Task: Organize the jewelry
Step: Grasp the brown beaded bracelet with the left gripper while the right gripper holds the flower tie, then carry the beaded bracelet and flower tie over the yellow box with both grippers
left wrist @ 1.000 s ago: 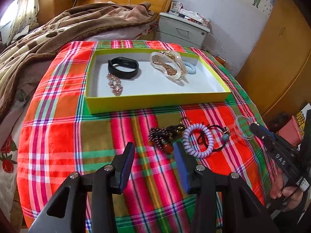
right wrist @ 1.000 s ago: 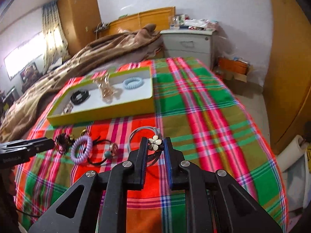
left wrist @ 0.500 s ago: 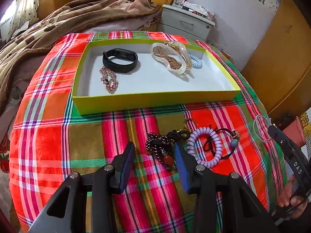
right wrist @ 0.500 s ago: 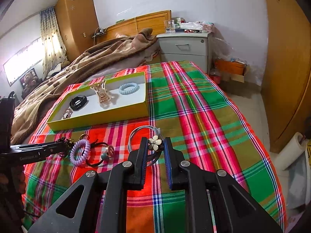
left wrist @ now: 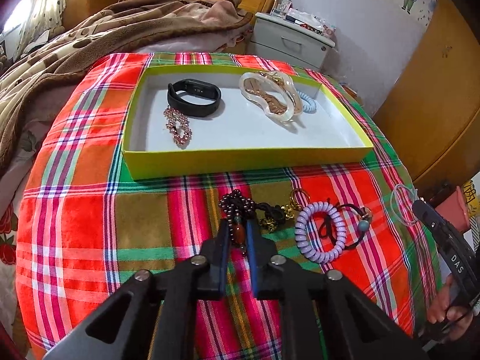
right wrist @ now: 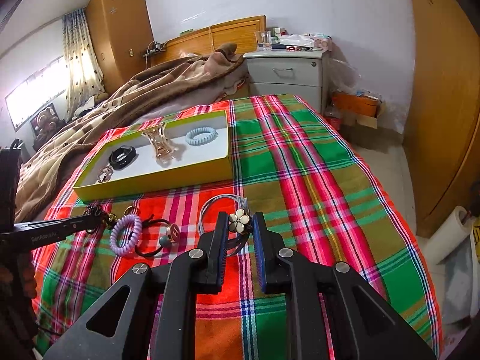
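A yellow-green box [left wrist: 246,162] on the plaid cloth holds a black band [left wrist: 194,97], a pink beaded clip [left wrist: 177,126], a clear and gold hair claw [left wrist: 270,96] and a pale blue coil tie [left wrist: 309,103]. My left gripper [left wrist: 237,231] is shut on the dark bead bracelet [left wrist: 237,207] with its amber bead. A lilac coil tie [left wrist: 319,232] and a black hair tie [left wrist: 351,225] lie to its right. My right gripper [right wrist: 240,225] is shut on a flower hair tie [right wrist: 239,221], whose thin pale loops [right wrist: 216,210] trail on the cloth.
The box also shows in the right wrist view [right wrist: 156,180]. A brown blanket [left wrist: 90,39] covers the bed behind. A grey nightstand [right wrist: 288,78] stands at the back. Wooden wardrobe doors [right wrist: 444,105] line the right side. The cloth's edge drops off at the right.
My left gripper has moved forward and closed on the dark bead bracelet. My right gripper has stayed shut on the flower hair tie and barely moved.
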A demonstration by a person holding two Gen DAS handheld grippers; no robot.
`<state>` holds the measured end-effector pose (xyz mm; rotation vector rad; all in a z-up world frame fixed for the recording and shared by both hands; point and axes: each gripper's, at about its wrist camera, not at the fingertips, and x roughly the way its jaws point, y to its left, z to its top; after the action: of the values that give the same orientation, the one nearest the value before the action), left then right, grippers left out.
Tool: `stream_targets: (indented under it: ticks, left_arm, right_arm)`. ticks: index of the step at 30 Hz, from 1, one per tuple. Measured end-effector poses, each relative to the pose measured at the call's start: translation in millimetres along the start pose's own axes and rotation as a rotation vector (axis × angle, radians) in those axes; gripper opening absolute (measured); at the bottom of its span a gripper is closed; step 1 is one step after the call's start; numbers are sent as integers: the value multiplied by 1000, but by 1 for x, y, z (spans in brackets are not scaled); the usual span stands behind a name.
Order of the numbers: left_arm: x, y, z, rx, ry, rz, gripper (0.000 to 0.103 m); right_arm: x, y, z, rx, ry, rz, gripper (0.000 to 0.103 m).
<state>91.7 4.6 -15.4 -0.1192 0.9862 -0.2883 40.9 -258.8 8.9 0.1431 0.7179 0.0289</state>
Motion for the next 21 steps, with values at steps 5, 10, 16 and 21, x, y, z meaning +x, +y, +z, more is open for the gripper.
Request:
stream_targets:
  ticks: [5,10,16,21]
  left_arm:
    - [-6,3,0,-6,-19,10,8]
    - [-16,8,1,-19,-52,22,8]
    - [-24,13,3,-27,-76,22,8]
    - [-32,14,8,-28,-97,20,8]
  right_arm:
    - [-2,1,1,0,-7,-2,17]
    - [-3,4,2,-5,-11,-1,17]
    - [-6,8,5,-11,-20,3,17]
    - [-5,12,11,-17,-24,9,17]
